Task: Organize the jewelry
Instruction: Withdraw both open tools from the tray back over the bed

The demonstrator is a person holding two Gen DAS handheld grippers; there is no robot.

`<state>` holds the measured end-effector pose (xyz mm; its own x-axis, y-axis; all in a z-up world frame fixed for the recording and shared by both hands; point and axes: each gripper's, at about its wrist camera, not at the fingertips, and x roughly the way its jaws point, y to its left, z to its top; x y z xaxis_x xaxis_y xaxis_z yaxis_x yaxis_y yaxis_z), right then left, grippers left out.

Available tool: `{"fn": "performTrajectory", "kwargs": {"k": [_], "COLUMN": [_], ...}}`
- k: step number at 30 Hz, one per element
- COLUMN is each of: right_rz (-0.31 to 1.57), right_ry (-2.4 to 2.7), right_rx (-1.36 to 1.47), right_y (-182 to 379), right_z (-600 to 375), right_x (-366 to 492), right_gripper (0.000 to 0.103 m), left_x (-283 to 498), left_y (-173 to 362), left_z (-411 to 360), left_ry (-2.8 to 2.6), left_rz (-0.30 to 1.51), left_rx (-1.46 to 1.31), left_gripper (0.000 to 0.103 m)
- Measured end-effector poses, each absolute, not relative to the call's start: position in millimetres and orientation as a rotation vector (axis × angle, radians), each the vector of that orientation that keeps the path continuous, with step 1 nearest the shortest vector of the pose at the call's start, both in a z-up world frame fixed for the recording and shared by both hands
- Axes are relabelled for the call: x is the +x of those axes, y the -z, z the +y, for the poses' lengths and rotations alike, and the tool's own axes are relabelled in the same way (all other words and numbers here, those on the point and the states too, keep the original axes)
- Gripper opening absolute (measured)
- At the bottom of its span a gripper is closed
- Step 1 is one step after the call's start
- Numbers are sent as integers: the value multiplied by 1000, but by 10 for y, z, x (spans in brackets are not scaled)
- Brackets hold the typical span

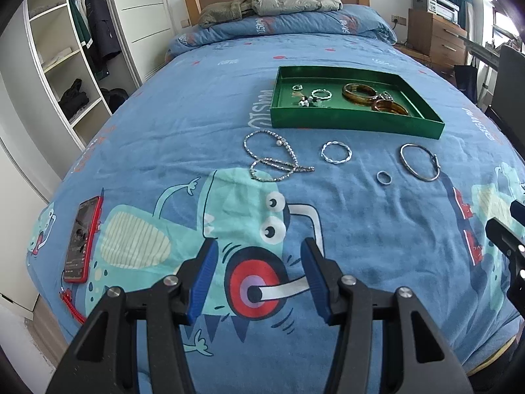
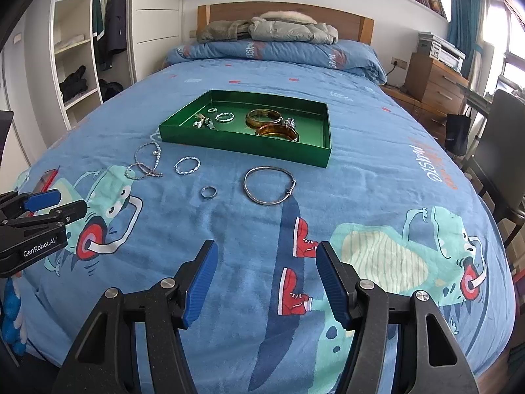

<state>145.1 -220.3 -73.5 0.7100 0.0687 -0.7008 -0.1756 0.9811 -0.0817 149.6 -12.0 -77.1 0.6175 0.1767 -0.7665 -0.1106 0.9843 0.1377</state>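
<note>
A green tray (image 1: pixel 354 122) (image 2: pixel 242 146) lies on the blue bed and holds two amber bangles (image 1: pixel 359 92) (image 2: pixel 264 116), a twisted silver ring and small charms. In front of it on the cover lie a beaded necklace (image 1: pixel 272 157) (image 2: pixel 146 164), a twisted silver bracelet (image 1: pixel 336 153) (image 2: pixel 187 165), a small ring (image 1: pixel 384 177) (image 2: pixel 208 192) and a thin silver bangle (image 1: pixel 420 162) (image 2: pixel 269 185). My left gripper (image 1: pixel 259 279) is open and empty, near the bed's front. My right gripper (image 2: pixel 265 282) is open and empty, short of the silver bangle.
A red phone (image 1: pixel 82 239) with a coiled cord lies at the bed's left edge. Folded jackets (image 2: pixel 279 29) sit by the headboard. An open wardrobe stands at left; a wooden dresser (image 2: pixel 433 85) and a dark chair (image 2: pixel 502 164) stand at right.
</note>
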Motion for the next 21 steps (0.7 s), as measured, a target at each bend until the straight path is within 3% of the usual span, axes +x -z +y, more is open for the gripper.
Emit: {"fn": "performTrajectory", "kwargs": {"k": [16, 21], "right_rz": [762, 776], "right_ry": [-122, -123], "right_rx": [-33, 20], "right_y": [861, 917], "right_z": [-2637, -2783], "right_x": [1662, 1821], "right_gripper": [61, 53], "left_x": [1712, 1773], "left_y": [909, 984], "left_z": [-4, 138], "left_ry": [-171, -155], "left_rz": [900, 915], "left_rx": [30, -18], "left_gripper": [50, 50]}}
